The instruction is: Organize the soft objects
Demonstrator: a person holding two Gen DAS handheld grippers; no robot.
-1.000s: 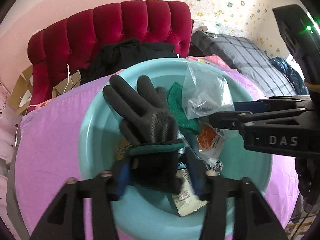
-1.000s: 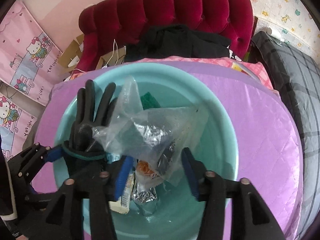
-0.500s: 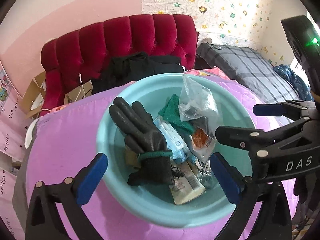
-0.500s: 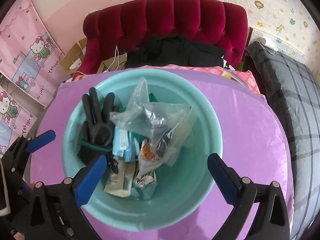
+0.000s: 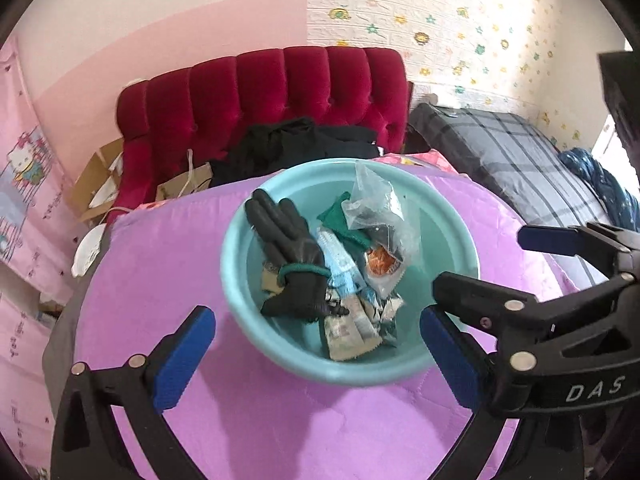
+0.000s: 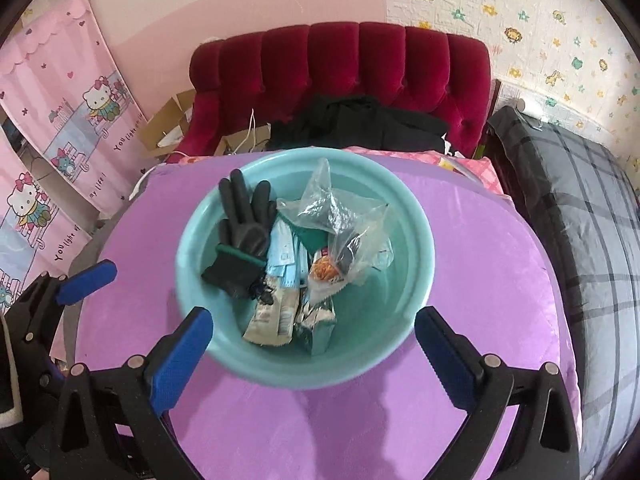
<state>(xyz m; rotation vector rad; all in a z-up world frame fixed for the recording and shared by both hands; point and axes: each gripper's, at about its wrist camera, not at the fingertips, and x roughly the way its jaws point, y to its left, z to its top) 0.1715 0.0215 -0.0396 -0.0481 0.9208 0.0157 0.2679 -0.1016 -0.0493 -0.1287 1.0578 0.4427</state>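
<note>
A teal basin sits on a purple quilted cover. Inside lie a black glove with a green cuff, a clear plastic bag, a green cloth, a pale blue packet and snack packets. My left gripper hangs open above the basin's near rim, nothing between its blue pads. My right gripper is likewise open and holds nothing. The left gripper's finger shows at the left edge.
The purple cover spreads around the basin. Behind it stand a red tufted chair with black clothes, cardboard boxes to the left and plaid bedding to the right. A pink cartoon curtain hangs at the left.
Both grippers opened wide. The left let go of the black glove and the right let go of the clear bag; both now lie in the basin. Both grippers drew back and up.
</note>
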